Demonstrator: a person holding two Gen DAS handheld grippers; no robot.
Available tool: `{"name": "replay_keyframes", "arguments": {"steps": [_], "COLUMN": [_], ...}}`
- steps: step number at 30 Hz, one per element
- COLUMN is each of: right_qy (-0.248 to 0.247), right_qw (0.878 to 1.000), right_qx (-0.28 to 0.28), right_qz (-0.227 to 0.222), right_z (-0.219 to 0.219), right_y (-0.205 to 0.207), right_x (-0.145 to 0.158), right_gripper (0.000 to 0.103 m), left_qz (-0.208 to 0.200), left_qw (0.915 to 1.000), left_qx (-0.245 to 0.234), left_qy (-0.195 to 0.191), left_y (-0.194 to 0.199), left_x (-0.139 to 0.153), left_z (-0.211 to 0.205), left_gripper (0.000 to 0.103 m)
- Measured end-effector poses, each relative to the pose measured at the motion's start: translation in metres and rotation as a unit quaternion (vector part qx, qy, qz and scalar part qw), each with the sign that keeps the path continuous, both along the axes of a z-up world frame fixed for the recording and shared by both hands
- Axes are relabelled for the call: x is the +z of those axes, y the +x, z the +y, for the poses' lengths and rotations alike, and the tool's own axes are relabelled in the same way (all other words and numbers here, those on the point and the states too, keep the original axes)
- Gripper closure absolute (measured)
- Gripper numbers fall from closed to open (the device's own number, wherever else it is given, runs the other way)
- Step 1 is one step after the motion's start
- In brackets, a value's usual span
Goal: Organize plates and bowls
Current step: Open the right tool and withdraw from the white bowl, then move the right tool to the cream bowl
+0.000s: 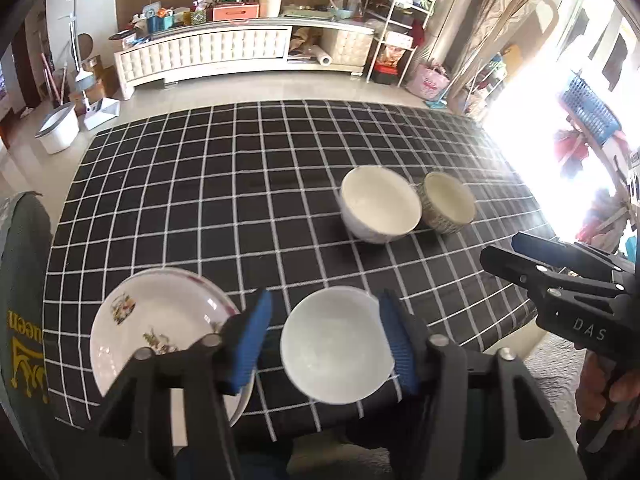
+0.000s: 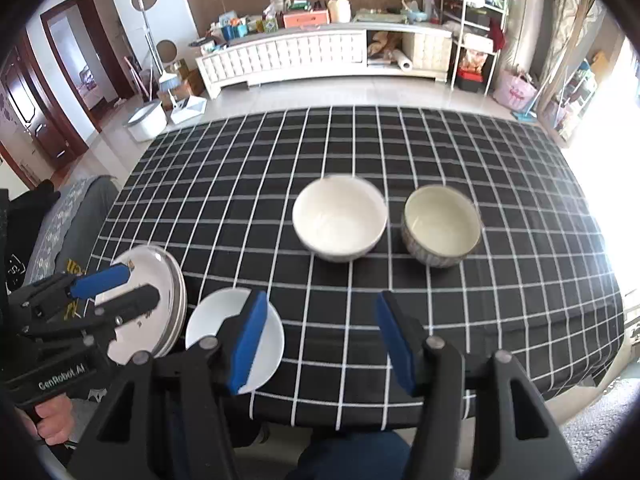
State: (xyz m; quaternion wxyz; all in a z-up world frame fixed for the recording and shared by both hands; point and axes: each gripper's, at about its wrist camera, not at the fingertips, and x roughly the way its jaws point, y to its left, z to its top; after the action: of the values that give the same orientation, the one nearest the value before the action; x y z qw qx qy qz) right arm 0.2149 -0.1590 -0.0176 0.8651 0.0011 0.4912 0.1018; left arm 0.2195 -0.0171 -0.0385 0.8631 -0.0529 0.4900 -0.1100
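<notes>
A stack of floral plates (image 1: 156, 328) (image 2: 168, 280) sits at the table's near left. A small white dish (image 1: 336, 344) (image 2: 212, 320) lies just right of it. A white bowl (image 1: 380, 208) (image 2: 340, 218) and a patterned grey bowl (image 1: 448, 202) (image 2: 440, 224) stand side by side at mid table. My left gripper (image 1: 326, 344) is open, its fingers either side of the small dish. My right gripper (image 2: 320, 344) is open and empty above the near table edge, in front of the two bowls.
The table has a black cloth with a white grid (image 2: 480, 160). A grey cushioned seat (image 2: 72, 216) stands at the table's left. A white cabinet (image 2: 320, 52) with clutter lines the far wall. A white bin (image 2: 146, 122) stands on the floor.
</notes>
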Motion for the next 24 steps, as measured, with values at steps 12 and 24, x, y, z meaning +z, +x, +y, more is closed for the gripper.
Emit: {"name": "replay_keyframes", "arguments": {"steps": [12, 24], "right_qy": [-0.023, 0.058], "right_qw": [1.000, 0.991], "right_qx": [-0.010, -0.025], "right_qz": [0.011, 0.114], "right_z": [-0.021, -0.048], "right_y": [0.048, 0.101], "right_x": [-0.001, -0.031], "right_gripper": [0.026, 0.020], "left_qz": [-0.001, 0.068], "left_qw": [0.9999, 0.9973], "left_qx": [-0.005, -0.026], "left_qy": [-0.009, -0.006], "left_y": [0.055, 0.126], "left_x": [0.011, -0.023], "left_z": [-0.014, -0.037], "left_gripper": [0.048, 0.048]}}
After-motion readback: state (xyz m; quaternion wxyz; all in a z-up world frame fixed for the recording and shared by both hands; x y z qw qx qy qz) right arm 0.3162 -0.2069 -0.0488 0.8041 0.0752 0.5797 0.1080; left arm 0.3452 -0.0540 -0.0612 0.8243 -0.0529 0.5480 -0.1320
